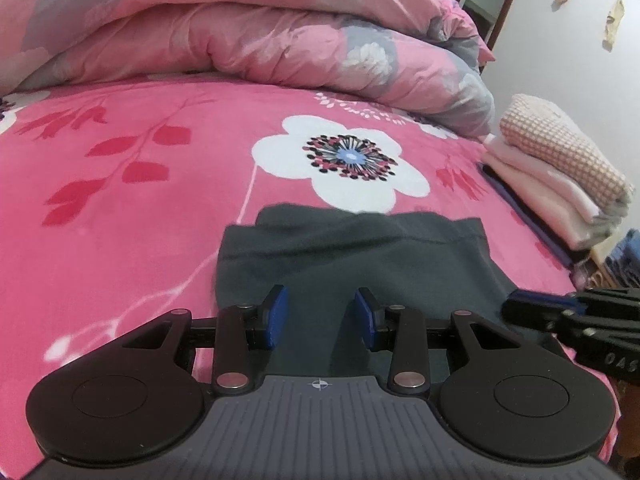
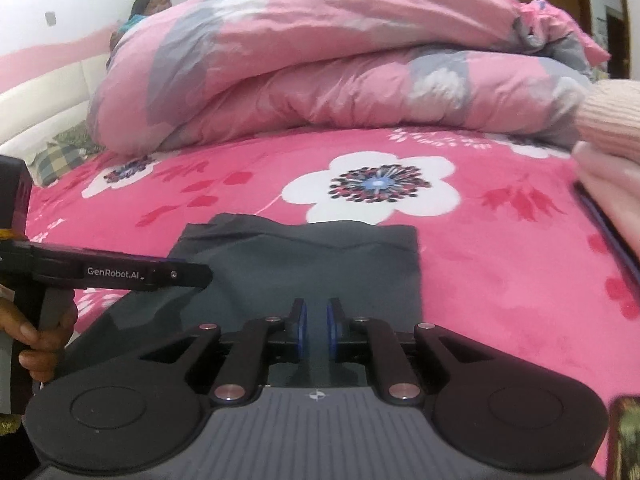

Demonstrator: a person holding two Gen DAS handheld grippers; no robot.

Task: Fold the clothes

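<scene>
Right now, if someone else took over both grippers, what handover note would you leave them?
Left gripper: open, holding nothing, over the near edge of the dark grey garment.
Right gripper: fingers nearly closed with a narrow gap; grip on cloth cannot be confirmed.
The garment lies on the pink floral bedsheet, apparently partly folded.
Done: a stack of folded clothes sits at the bed's right edge.
Left: finish folding the grey garment and add it to the stack.

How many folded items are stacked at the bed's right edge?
3 visible: checked cloth on top, two pale pink pieces beneath; a dark item underneath may be another.
</scene>
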